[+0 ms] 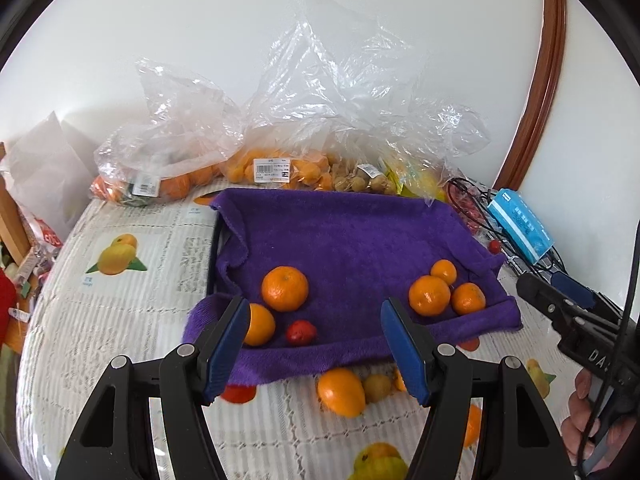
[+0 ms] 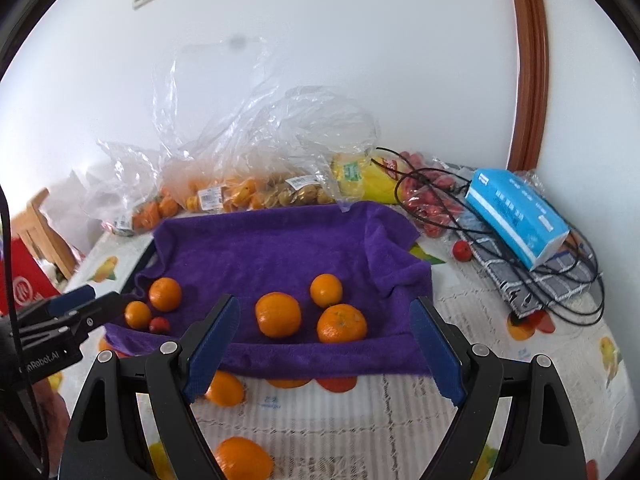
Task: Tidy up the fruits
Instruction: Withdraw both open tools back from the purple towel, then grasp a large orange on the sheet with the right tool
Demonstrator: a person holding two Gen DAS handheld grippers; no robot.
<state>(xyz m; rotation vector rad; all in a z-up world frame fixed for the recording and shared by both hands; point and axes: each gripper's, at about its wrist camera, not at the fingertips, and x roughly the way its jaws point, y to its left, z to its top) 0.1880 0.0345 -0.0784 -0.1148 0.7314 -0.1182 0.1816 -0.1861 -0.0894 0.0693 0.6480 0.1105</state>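
left gripper [image 2: 72, 312]: "nRobot.AI" | right gripper [image 1: 560, 300]: "DA" | bag labels: unreadable

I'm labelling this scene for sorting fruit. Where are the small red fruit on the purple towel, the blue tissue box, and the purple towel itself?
small red fruit [image 1: 301, 332], left wrist view, its middle.
blue tissue box [image 2: 516, 212], right wrist view, its top face.
purple towel [image 2: 264, 248], right wrist view, bare centre.

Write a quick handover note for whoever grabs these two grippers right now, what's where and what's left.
Left hand-held gripper: open, empty. Right hand-held gripper: open, empty.
Purple towel-lined tray holds five round orange tangerines: two at its left end, three at its right, plus one small red fruit.
Done: those six placed.
Left: one loose orange fruit on the fruit-print tablecloth before the tray, and the clear plastic bags of fruit behind it.
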